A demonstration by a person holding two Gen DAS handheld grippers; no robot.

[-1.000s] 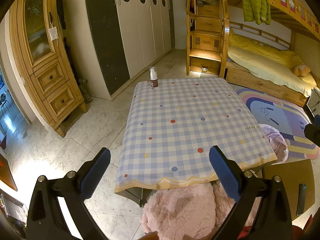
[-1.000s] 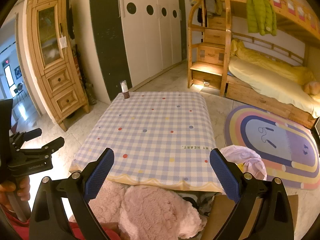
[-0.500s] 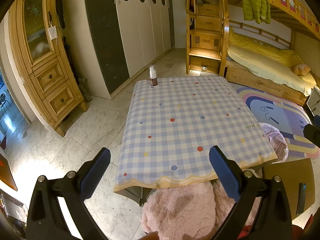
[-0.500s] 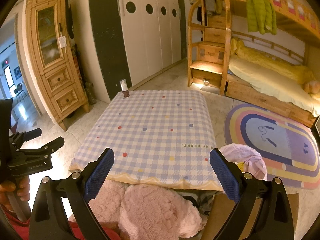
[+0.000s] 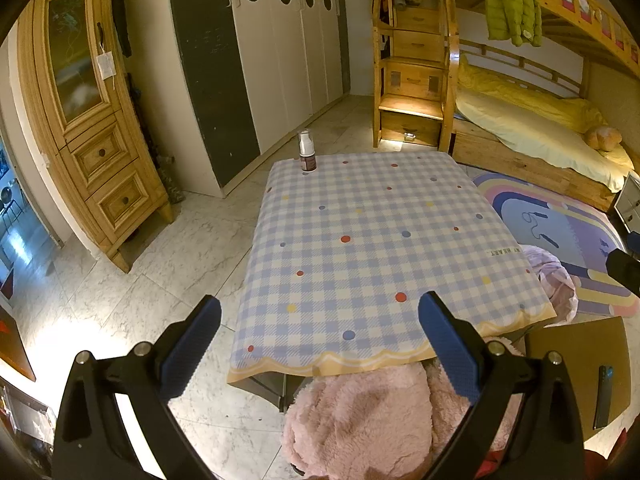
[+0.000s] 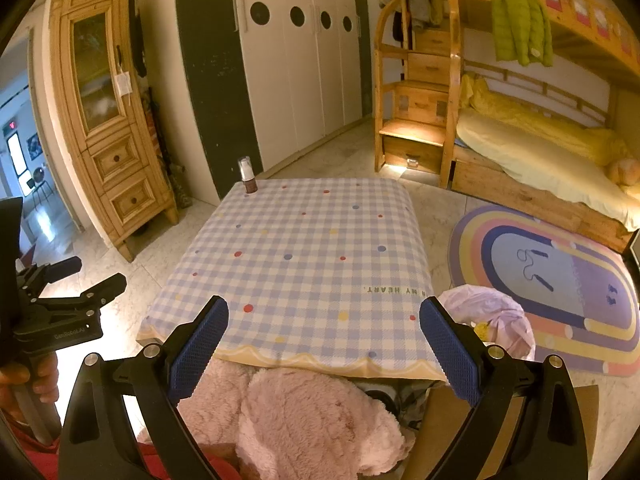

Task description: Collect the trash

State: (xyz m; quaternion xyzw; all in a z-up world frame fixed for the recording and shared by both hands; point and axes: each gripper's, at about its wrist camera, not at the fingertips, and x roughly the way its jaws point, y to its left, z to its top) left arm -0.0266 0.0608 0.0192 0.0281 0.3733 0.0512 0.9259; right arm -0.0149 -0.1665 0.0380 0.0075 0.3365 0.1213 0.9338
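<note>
A small bottle (image 5: pixel 307 157) with a white cap and brown label stands upright at the far left corner of the checked tablecloth (image 5: pixel 372 240); it also shows in the right wrist view (image 6: pixel 247 176). A pale pink trash bag (image 6: pixel 490 320) sits on the floor by the table's right side, also in the left wrist view (image 5: pixel 554 280). My left gripper (image 5: pixel 320 332) is open and empty, held back from the table's near edge. My right gripper (image 6: pixel 324 336) is open and empty, also at the near edge. The left gripper's body shows in the right wrist view (image 6: pixel 60 308).
Pink fluffy fabric (image 6: pixel 304 416) lies below the table's near edge. A brown board (image 5: pixel 576 368) with a phone (image 5: pixel 603 396) lies at the right. A wooden cabinet (image 5: pixel 88 120), white wardrobes (image 5: pixel 280 60), a bunk bed (image 5: pixel 528 120) and a rainbow rug (image 6: pixel 560 280) surround the table.
Both views have shifted only slightly; the grippers stay open and nothing on the table has moved.
</note>
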